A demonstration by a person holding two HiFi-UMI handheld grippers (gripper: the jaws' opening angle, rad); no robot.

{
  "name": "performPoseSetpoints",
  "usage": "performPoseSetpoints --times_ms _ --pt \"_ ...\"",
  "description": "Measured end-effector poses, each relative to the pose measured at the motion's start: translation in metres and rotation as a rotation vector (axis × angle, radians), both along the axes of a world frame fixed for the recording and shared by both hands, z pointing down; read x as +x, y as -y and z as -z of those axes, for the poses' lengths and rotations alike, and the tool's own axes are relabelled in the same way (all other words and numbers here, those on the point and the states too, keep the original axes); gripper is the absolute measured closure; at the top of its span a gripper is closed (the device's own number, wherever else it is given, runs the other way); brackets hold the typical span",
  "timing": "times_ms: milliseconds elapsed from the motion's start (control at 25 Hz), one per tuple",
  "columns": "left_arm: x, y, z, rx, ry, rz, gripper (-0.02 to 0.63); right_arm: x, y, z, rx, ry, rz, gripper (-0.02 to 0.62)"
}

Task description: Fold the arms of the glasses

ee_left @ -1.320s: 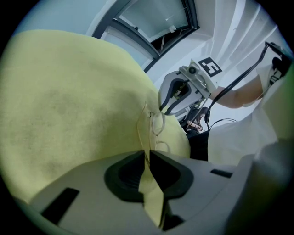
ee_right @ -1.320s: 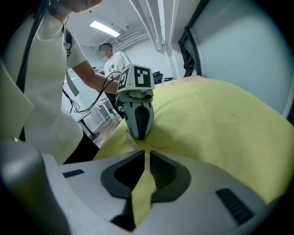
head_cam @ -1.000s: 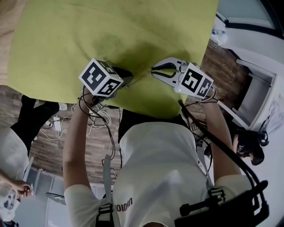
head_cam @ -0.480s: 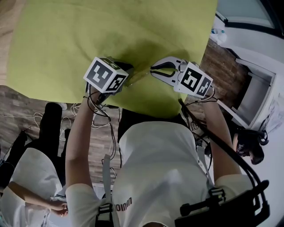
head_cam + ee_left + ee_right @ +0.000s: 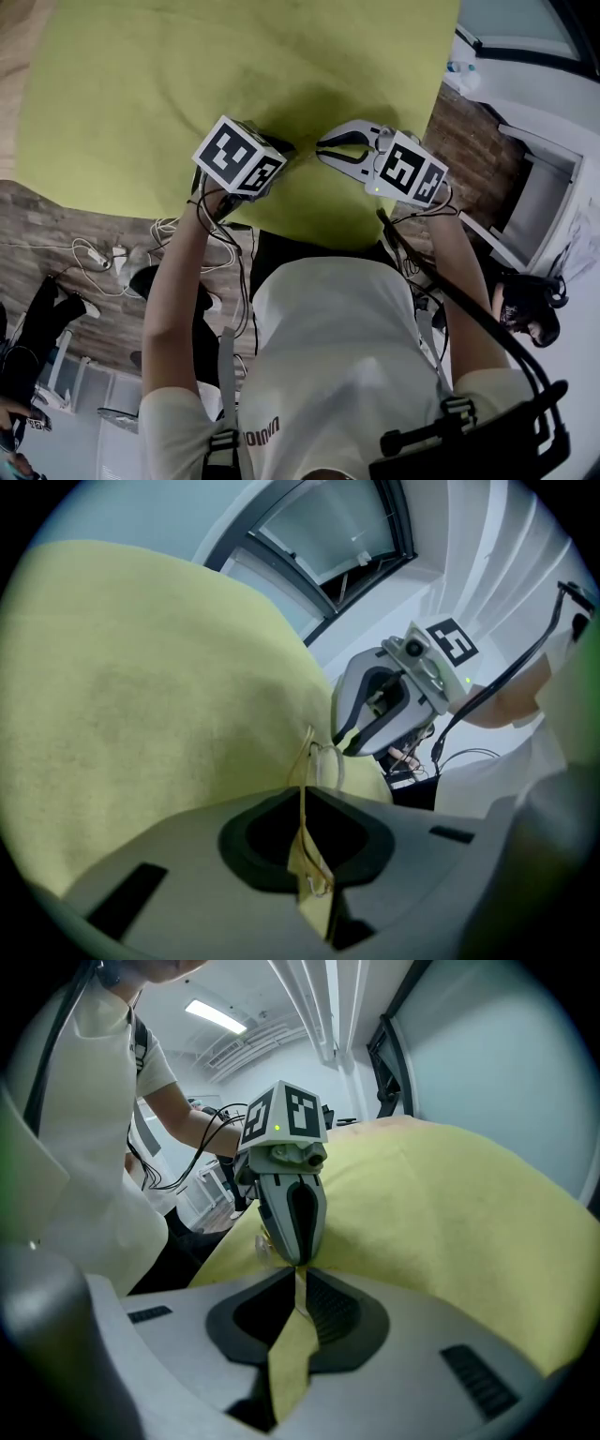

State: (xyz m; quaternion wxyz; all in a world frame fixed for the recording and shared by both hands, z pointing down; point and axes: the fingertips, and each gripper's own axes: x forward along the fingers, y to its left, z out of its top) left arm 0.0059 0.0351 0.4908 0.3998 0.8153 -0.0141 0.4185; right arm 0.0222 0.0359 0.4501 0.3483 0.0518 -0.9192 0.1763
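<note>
– Over the near edge of the yellow cloth [image 5: 141,94], how far along is the fold?

– Under way, I'd say, not finished. The glasses [image 5: 322,763] hang just above the cloth between the two grippers, which point at each other, tips nearly meeting.

– Who holds what?

– The left gripper [image 5: 281,150] has its jaws pinched on one thin gold arm, which runs straight through them toward the lens. The right gripper [image 5: 324,150] has its jaws drawn nearly together. Its tip sits right at the frame front, and it seems to clamp there.

– So is that arm folded?

– It doesn't look so. It lies stretched away from the lens, not flat behind it. I judge it needs swinging in. The other arm I cannot make out, so it may be left too.
</note>
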Motion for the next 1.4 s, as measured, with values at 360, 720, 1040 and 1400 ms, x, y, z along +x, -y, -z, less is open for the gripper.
performPoseSetpoints --times_ms 360,720,1040,1400 --pt "-0.003 0.017 0.019 0.056 -0.061 0.072 0.577 0.0 0.008 0.003 0.007 0.008 -0.009 0.541" --pt "-0.026 0.063 0.062 0.235 -0.178 0.359 0.577 -0.001 0.034 0.023 0.082 0.058 -0.078 0.543" --pt "-0.062 0.099 0.113 0.545 -0.195 0.673 0.594 -0.014 0.077 0.065 0.234 0.143 -0.187 0.571" --pt "-0.062 0.061 0.181 0.786 -0.172 0.85 0.594 0.002 0.065 0.144 0.445 0.232 -0.247 0.575"
